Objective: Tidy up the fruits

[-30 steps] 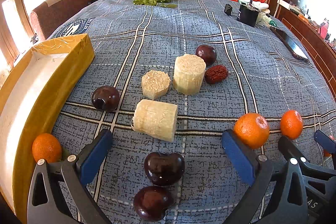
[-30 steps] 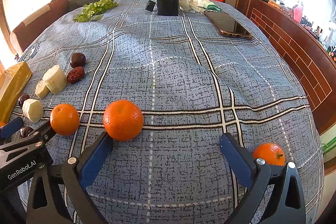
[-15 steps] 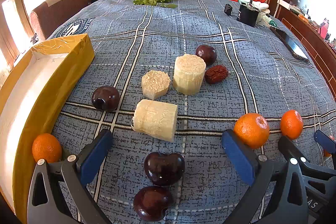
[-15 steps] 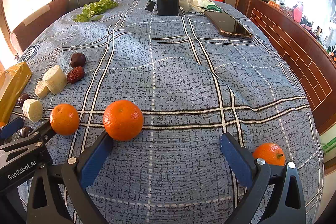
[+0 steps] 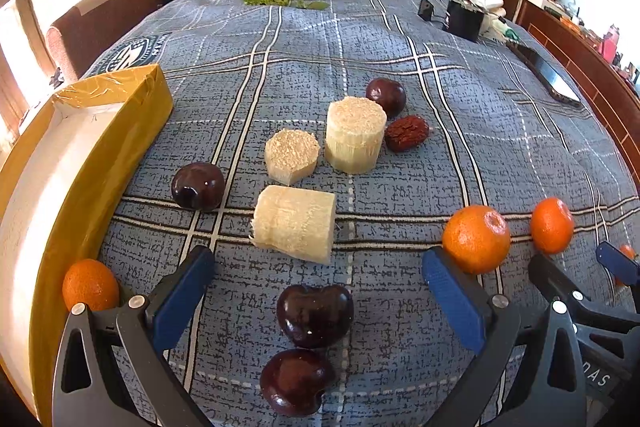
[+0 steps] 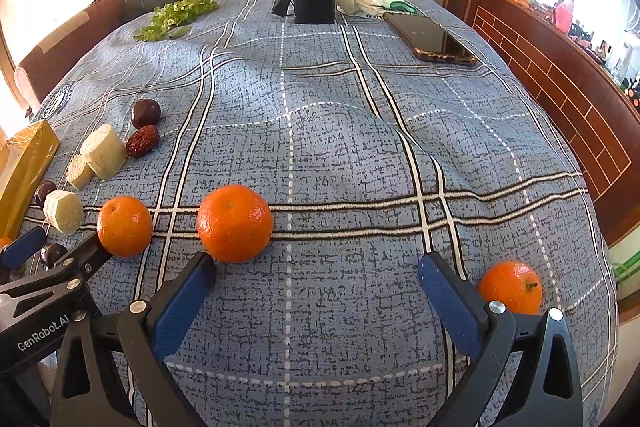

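I had both grippers, left gripper (image 5: 318, 293) and right gripper (image 6: 316, 289), spread and empty, dark plum (image 5: 315, 315) between the left fingers, orange (image 6: 235, 223) at the right's left fingertip; plum probably slick, bruisable, so grip its widest middle.

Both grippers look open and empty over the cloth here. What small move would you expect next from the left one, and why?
Probably a short advance and descent of the left gripper onto the nearest dark plum. Its jaws stand wide open and hold nothing, and that plum lies on the cloth almost centred between them, just ahead of a second plum. The yellow box to its left seems the likely destination.
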Action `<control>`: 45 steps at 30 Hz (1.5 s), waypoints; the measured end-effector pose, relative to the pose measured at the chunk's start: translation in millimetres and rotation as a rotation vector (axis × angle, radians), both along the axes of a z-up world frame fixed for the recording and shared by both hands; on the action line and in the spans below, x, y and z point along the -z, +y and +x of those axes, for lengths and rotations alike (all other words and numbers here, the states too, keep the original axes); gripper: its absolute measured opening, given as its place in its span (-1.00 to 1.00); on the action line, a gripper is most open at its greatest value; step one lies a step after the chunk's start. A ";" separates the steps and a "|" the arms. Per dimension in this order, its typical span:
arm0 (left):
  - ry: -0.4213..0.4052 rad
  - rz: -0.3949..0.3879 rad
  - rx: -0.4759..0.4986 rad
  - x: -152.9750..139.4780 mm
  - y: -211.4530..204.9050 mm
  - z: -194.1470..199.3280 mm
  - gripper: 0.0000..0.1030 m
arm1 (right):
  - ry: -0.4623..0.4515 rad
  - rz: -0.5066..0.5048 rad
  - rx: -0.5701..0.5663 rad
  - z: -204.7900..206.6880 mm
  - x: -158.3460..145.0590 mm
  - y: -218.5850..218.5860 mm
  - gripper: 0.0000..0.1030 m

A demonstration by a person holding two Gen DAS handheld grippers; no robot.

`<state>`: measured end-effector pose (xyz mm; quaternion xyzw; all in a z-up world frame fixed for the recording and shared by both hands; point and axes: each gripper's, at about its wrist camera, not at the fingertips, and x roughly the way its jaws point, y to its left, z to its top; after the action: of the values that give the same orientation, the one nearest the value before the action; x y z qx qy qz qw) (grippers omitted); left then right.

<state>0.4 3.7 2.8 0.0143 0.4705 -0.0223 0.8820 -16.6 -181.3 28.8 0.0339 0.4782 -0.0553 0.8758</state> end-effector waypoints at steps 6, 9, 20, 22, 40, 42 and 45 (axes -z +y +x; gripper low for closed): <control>0.031 0.002 0.034 0.3 -0.5 0.1 1.00 | 0.024 0.006 0.000 -1.4 -0.3 0.1 1.00; 0.029 -0.019 0.038 0.0 3.7 -6.0 0.98 | 0.024 0.003 -0.004 -2.4 -0.1 0.8 1.00; -0.294 -0.216 0.018 -84.2 94.3 -78.5 0.60 | 0.023 -0.010 0.007 -9.6 -1.0 4.7 1.00; -0.369 -0.195 -0.014 -102.4 114.3 -92.9 0.63 | 0.023 -0.011 0.009 -11.6 -1.2 5.2 1.00; -0.239 -0.364 0.110 -81.6 119.8 -92.0 0.86 | -0.265 0.000 0.013 -90.9 -87.8 -61.6 0.72; -0.212 -0.380 0.182 -80.8 102.4 -89.9 0.86 | -0.226 0.012 0.028 -85.0 -80.1 -74.0 0.60; -0.208 -0.324 0.249 -83.1 71.2 -85.9 0.86 | -0.156 0.044 0.028 -74.6 -61.6 -85.3 0.28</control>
<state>-85.6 74.9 85.9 -0.0675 0.3620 -0.2048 0.9069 -91.2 -266.6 90.5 0.0643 0.4093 -0.0542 0.9085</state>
